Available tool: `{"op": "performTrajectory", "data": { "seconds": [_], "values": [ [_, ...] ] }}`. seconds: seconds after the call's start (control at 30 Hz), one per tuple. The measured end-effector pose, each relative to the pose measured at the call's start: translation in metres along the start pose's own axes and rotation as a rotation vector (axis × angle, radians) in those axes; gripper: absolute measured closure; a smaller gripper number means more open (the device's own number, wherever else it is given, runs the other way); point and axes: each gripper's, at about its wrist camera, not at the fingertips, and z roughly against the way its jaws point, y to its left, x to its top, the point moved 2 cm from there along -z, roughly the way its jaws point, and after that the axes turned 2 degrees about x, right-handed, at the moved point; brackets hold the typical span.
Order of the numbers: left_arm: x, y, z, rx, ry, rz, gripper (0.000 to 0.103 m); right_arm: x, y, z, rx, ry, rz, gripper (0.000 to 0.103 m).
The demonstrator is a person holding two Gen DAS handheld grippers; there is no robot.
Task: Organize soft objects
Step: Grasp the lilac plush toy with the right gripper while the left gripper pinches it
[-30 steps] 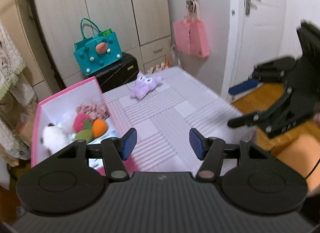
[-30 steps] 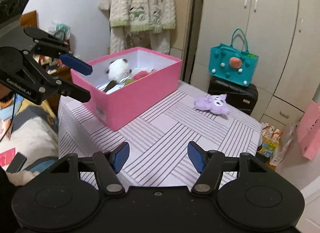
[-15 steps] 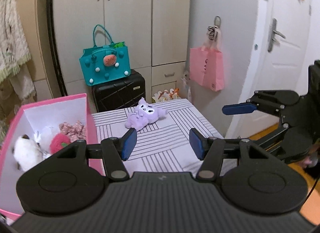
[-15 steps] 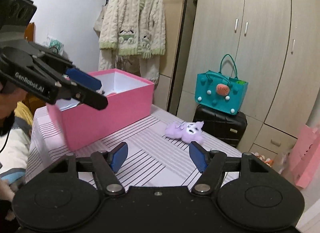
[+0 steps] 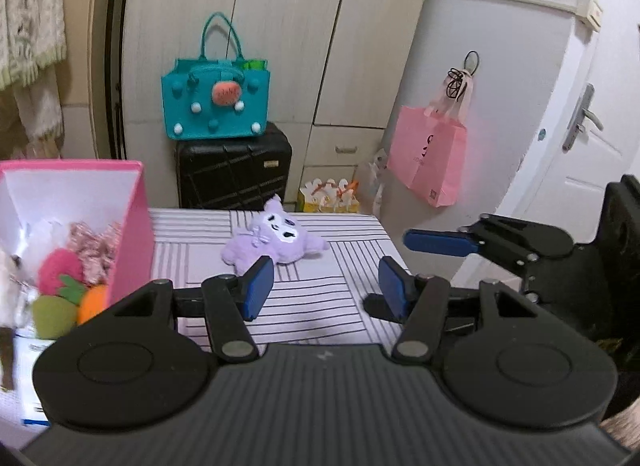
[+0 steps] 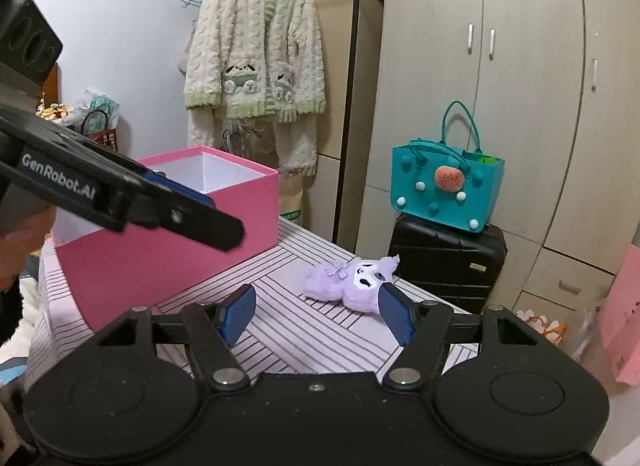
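The striped table point(image 5: 320, 298) is carrying the pink box point(image 6: 168, 242), and the purple plush point(image 5: 276, 242) is lying well apart from it near the far edge. Both the left gripper point(image 5: 322, 286) and right gripper point(image 6: 316, 314) are hanging apart, empty. Converging together, they are risking nudging the plush overboard.

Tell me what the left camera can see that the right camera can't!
Only the left wrist view looks down into the pink box and shows the toys inside: a pink strawberry, an orange ball and a green one. It also shows the white door.

Only the right wrist view shows the fluffy cardigan hanging up.

Both show the purple plush lying on the striped table, outside the box, plus the teal bag on the black suitcase. Both grippers, left and right, are open and empty.
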Motion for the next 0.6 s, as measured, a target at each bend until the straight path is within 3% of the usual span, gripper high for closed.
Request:
{"op": "performTrajectory", "data": {
  "seconds": [0.17,0.6],
  "values": [
    [0.005,0.000,-0.028,0.053,-0.011,0.050,0.046,-0.005,-0.017,-0.030,0.014,0.031,0.025,0.030],
    [0.007,0.032,-0.124,0.179,0.096,0.281,0.046,-0.013,-0.068,-0.109,0.112,0.118,0.060,0.030]
  ]
}}
